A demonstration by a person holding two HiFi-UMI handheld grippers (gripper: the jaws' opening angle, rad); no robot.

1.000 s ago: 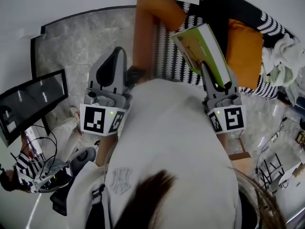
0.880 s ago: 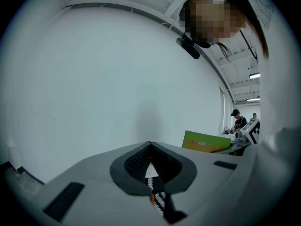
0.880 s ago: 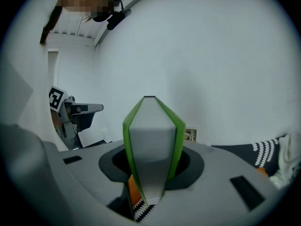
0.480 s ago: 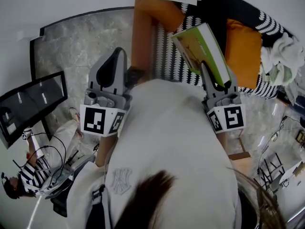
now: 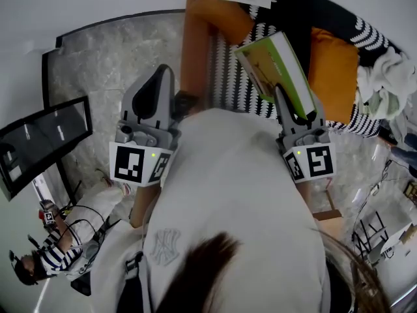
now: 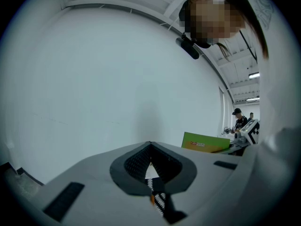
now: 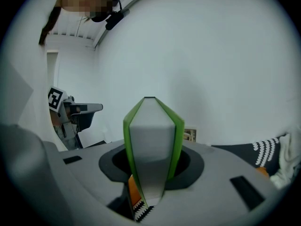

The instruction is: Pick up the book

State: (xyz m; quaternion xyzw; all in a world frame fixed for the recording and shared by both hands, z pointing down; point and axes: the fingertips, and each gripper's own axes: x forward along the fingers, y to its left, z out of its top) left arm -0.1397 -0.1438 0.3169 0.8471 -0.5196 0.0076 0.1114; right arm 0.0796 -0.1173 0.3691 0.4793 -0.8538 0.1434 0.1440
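The right tool (image 5: 294, 107) is clamped on the lower end of the green-covered book (image 5: 270, 60). It holds the book tilted in the air above the striped throw (image 5: 229, 77) and the orange cushion (image 5: 333, 70). The gripped end is buried between the jaws, and the right gripper view shows only page edges and cover rims. The left tool (image 5: 159, 74) is clenched on nothing. The person's white top (image 5: 228, 188) hides both hands.

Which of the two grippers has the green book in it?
The right gripper: its jaws clamp the green book by one edge. The left gripper is shut, with nothing between its jaws.
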